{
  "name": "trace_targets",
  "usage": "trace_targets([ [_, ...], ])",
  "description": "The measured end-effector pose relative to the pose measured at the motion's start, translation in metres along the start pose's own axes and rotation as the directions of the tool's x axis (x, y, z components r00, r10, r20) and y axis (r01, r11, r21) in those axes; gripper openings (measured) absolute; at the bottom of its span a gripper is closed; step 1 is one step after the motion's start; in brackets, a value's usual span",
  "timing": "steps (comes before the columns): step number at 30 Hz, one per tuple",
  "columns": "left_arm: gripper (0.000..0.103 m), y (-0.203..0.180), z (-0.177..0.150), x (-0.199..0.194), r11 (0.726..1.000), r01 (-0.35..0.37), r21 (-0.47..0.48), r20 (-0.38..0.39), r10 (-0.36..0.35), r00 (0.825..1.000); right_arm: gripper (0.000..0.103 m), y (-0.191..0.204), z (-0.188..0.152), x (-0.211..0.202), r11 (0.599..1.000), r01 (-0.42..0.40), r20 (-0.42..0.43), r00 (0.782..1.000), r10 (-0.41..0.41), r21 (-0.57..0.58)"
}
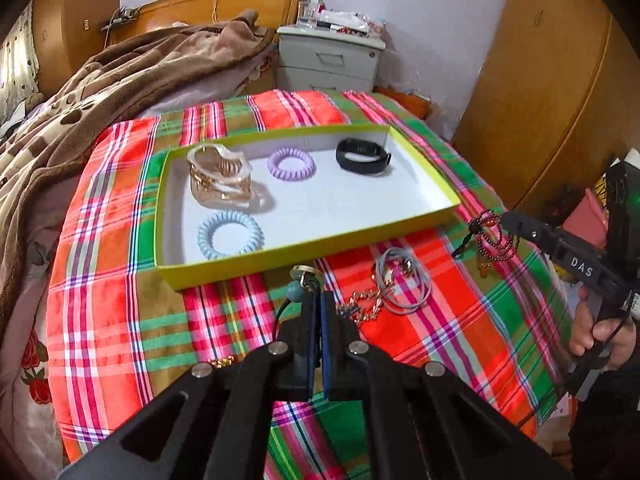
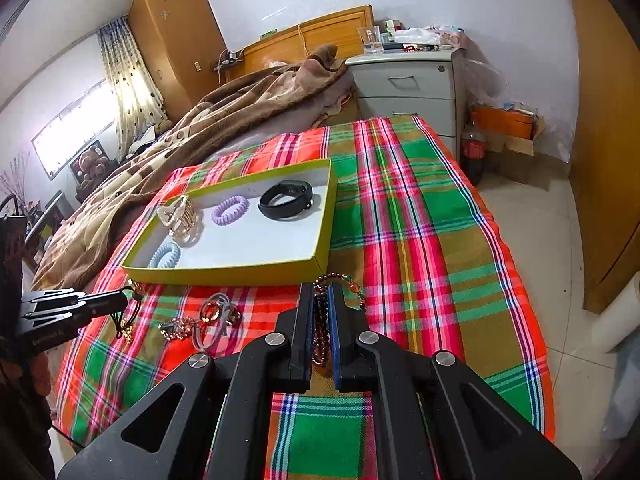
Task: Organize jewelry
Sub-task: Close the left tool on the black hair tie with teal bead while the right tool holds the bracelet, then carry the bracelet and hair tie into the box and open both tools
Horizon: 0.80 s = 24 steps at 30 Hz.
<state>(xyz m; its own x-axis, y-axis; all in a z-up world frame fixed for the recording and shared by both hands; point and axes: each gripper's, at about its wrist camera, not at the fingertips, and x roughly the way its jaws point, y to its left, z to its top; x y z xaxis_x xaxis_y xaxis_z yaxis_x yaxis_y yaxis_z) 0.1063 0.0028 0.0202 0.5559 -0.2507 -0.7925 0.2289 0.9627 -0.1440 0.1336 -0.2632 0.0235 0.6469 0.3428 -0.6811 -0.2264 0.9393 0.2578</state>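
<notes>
Jewelry sat partly sorted in yellow tray. Left tool was clamped tight on dark cord w/ teal bead, right tool gripped bead string, both prob. bound for tray; chain & grey ties lay on plaid cloth.

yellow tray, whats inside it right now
Inside the tray: a gold clip, purple coil, blue coil and black band. Whatever lies under the clip is hidden.

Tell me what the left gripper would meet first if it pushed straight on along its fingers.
Likely the near yellow-green wall of the tray, just past the left gripper, which is shut on a dark cord with a bead. Depth is hard to judge; it might clear the rim.
</notes>
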Motion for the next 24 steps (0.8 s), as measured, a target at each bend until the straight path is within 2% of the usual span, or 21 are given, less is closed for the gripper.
trace_targets([
  [10,0.002,0.004,0.032,-0.015,0.999,0.037,0.019,0.066,-0.039,0.997,0.007,0.018,0.026,-0.007,0.999,-0.030,0.046,0.998,0.031,-0.029],
  [17,0.002,0.009,0.059,-0.001,0.996,0.093,0.006,0.062,-0.094,0.994,0.007,0.033,0.049,-0.003,0.997,-0.056,0.071,0.996,0.060,-0.055],
  [24,0.002,0.009,0.085,0.019,0.993,0.115,0.005,0.060,-0.115,0.992,0.007,0.043,0.073,0.018,0.993,-0.097,0.064,0.993,0.101,-0.061],
])
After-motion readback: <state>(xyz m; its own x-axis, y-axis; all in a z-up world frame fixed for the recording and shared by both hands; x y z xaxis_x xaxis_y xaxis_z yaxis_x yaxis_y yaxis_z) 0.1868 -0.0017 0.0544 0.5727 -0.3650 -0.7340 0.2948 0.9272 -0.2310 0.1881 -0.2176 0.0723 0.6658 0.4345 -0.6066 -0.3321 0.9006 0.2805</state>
